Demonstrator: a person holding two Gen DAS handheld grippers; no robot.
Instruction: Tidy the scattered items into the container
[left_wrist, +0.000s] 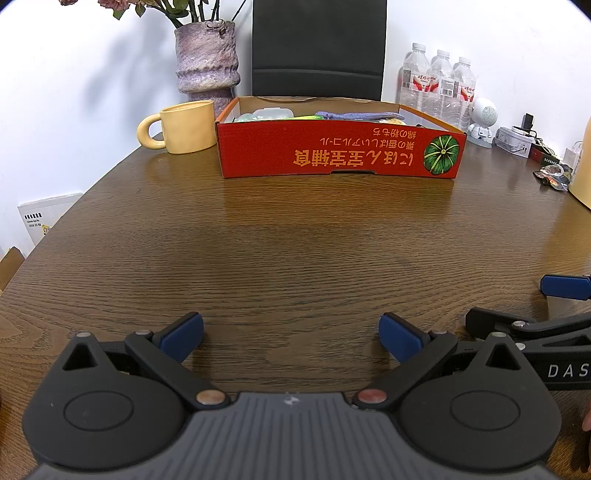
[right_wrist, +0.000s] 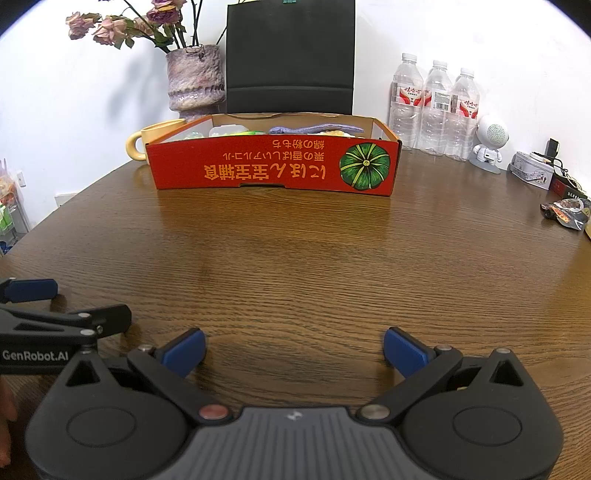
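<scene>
Both of my tools sit low at the bottom of their frames: the left hand-held gripper (left_wrist: 291, 338) has its blue-padded fingers (left_wrist: 183, 336) spread wide with nothing between them, and the right hand-held gripper (right_wrist: 294, 350) is likewise splayed apart and empty. Each hovers over the dark brown wood-grain tabletop (left_wrist: 295, 240), and I see the right tool's side poking in at the lower right edge of the left wrist view, just beside my left one.

Across the tabletop, in the upper middle of the frame, stands the shallow red cardboard box with orange lettering and a green pumpkin picture (left_wrist: 340, 153). Its printing is upside down from where I look. Inside it I can make out a pale translucent plastic case (left_wrist: 271, 112) toward the left, a blue-grey cloth (left_wrist: 356, 116) toward the right, and a sliver of something bright green between them; the rest is hidden by the front wall.

Just beside the box on the left sits a yellow ceramic mug with a chunky handle (left_wrist: 181, 126), and behind that a mottled purple vase holding dried flowers (left_wrist: 207, 61). A black chair back (left_wrist: 319, 48) rises behind the box. In the upper right stand three clear plastic water bottles with red labels (left_wrist: 437, 83), then a small white robot-shaped figure (left_wrist: 483, 120), and further right a crumpled dark snack wrapper (right_wrist: 567, 214) near the tabletop's edge.
</scene>
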